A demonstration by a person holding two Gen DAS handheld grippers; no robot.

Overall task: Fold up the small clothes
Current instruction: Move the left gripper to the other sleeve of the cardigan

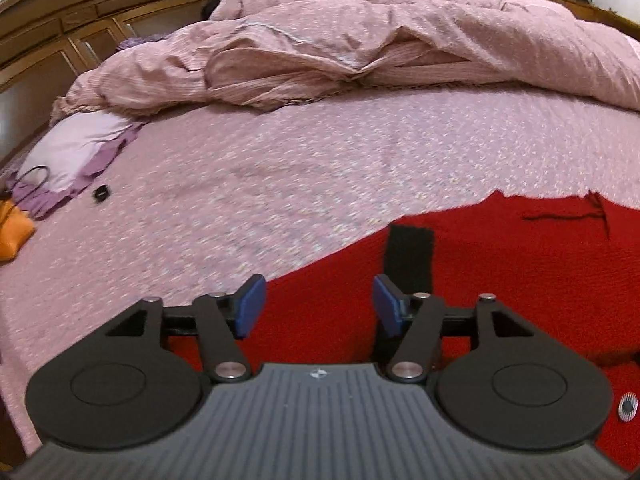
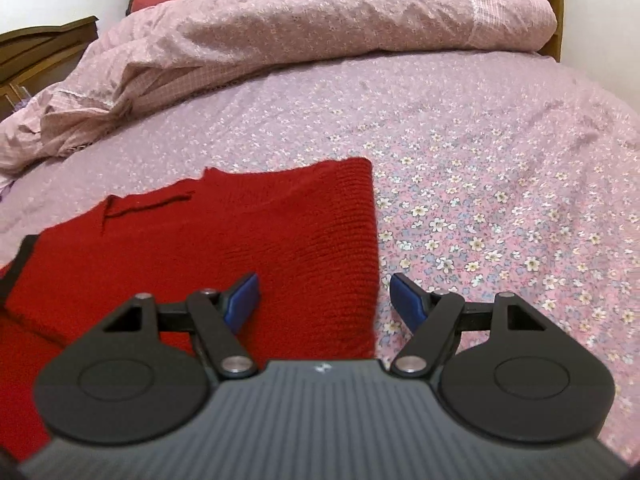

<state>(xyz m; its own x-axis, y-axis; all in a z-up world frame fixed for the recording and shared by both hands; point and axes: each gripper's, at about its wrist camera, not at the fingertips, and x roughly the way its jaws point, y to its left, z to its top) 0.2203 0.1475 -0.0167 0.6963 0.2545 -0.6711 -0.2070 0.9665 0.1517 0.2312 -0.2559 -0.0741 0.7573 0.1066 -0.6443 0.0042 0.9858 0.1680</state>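
Seen from the left wrist: left gripper (image 1: 319, 304) hovering with jaws spread and empty over the near left part of a red knit sweater (image 1: 500, 264) lying flat on the floral bedsheet (image 1: 280, 168), a black strip (image 1: 408, 256) showing just ahead of the pads; rumpled pink quilt (image 1: 360, 40) heaped beyond. Seen from the right wrist: right gripper (image 2: 325, 300) also wide apart and gripping nothing, straddling the sweater's straight right edge (image 2: 370, 248), apparently a folded side. Judged partway: one side seemingly turned in, further folds likely left, garment not yet a compact bundle.
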